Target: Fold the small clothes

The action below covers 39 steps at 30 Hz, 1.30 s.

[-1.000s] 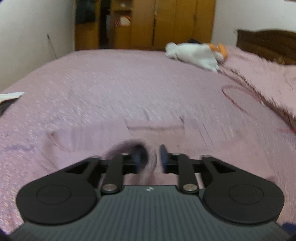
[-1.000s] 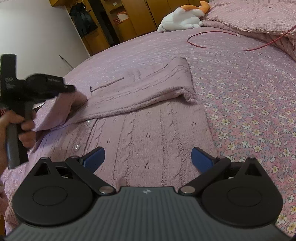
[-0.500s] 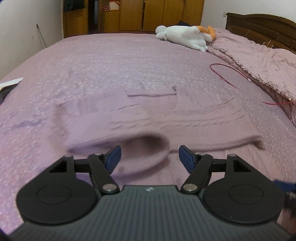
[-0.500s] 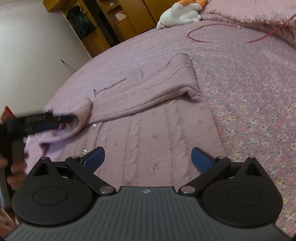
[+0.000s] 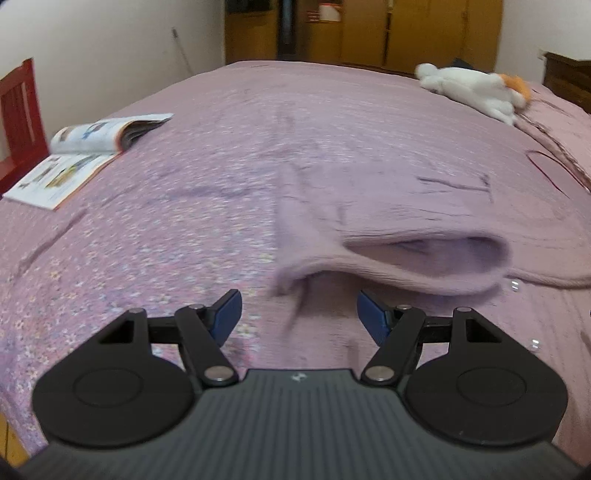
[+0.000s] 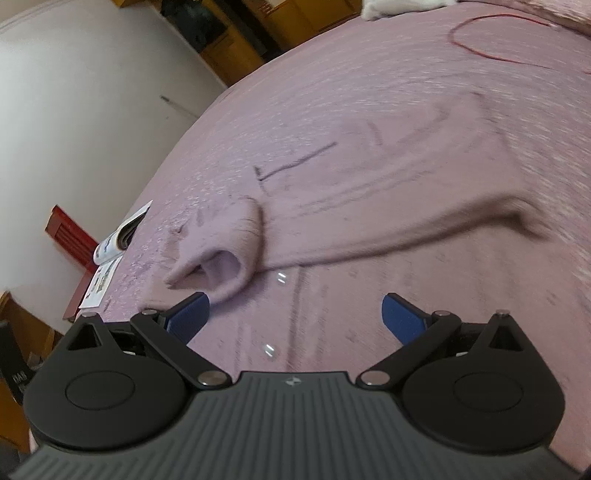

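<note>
A small pink knitted cardigan [image 5: 417,229] lies flat on the pink flowered bedspread [image 5: 155,236]. Both sleeves are folded across its body. The left sleeve's open cuff [image 5: 424,262] lies just beyond my left gripper [image 5: 299,314], which is open and empty above the cardigan's left edge. In the right wrist view the cardigan [image 6: 388,192] fills the middle, with the same cuff [image 6: 225,266] near the left finger. My right gripper [image 6: 295,317] is open and empty above the button front [image 6: 280,277].
An open magazine [image 5: 85,151] lies at the bed's left edge beside a red chair [image 5: 18,107]. A white plush toy [image 5: 476,92] lies far right near the headboard. A red cable [image 6: 491,40] loops on the bed past the cardigan. Wooden wardrobes [image 5: 369,29] stand behind.
My left gripper opened and let go of the left sleeve, which now lies folded across the cardigan. The left gripper then swung left. The right gripper tilted and stayed open.
</note>
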Each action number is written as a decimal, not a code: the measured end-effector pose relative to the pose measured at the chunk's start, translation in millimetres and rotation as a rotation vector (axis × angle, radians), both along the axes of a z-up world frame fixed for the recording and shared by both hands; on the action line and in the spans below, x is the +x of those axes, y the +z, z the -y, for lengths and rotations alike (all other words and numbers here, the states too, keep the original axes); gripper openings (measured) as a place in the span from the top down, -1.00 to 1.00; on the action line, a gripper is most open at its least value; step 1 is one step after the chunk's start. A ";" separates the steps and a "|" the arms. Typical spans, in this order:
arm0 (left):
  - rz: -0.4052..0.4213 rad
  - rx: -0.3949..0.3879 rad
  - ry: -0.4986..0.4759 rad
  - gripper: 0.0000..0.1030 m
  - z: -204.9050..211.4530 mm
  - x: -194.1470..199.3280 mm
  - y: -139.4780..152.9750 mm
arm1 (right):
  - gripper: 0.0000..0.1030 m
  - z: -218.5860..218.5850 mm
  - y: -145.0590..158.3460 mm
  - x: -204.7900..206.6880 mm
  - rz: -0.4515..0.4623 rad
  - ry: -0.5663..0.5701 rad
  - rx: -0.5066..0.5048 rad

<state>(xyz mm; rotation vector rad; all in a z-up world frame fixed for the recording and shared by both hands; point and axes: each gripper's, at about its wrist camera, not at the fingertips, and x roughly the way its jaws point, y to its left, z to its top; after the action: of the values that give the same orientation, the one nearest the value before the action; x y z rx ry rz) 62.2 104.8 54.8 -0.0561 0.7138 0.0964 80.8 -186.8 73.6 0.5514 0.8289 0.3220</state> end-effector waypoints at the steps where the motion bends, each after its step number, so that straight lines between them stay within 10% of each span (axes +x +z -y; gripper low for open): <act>1: 0.002 -0.002 0.008 -0.37 -3.7 1.4 -1.6 | -1.00 -5.5 1.8 6.9 -0.001 0.009 -0.001; 10: 0.017 -0.061 0.106 -0.36 -30.5 16.5 -26.1 | -0.93 -55.6 5.1 70.6 0.009 0.069 -0.045; 20: 0.059 -0.112 0.096 -0.51 -37.3 10.8 -40.5 | -0.34 -99.1 -19.1 121.5 -0.082 0.136 -0.010; 24: 0.061 -0.124 0.093 -0.53 -38.2 10.5 -40.2 | 0.58 -111.9 -3.9 126.9 -0.042 0.201 -0.075; 30: 0.067 -0.133 0.093 -0.53 -39.7 10.1 -39.9 | 0.64 -99.4 46.2 106.3 0.185 0.174 -0.144; 39: 0.064 -0.123 0.088 -0.57 -38.6 11.2 -40.4 | 0.62 -71.6 -21.4 103.0 0.084 0.079 -0.353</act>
<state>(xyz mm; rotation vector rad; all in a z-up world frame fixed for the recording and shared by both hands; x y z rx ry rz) 73.5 143.4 14.4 -0.2077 0.6525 0.1345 183.8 -115.3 52.1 0.1754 0.8050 0.2615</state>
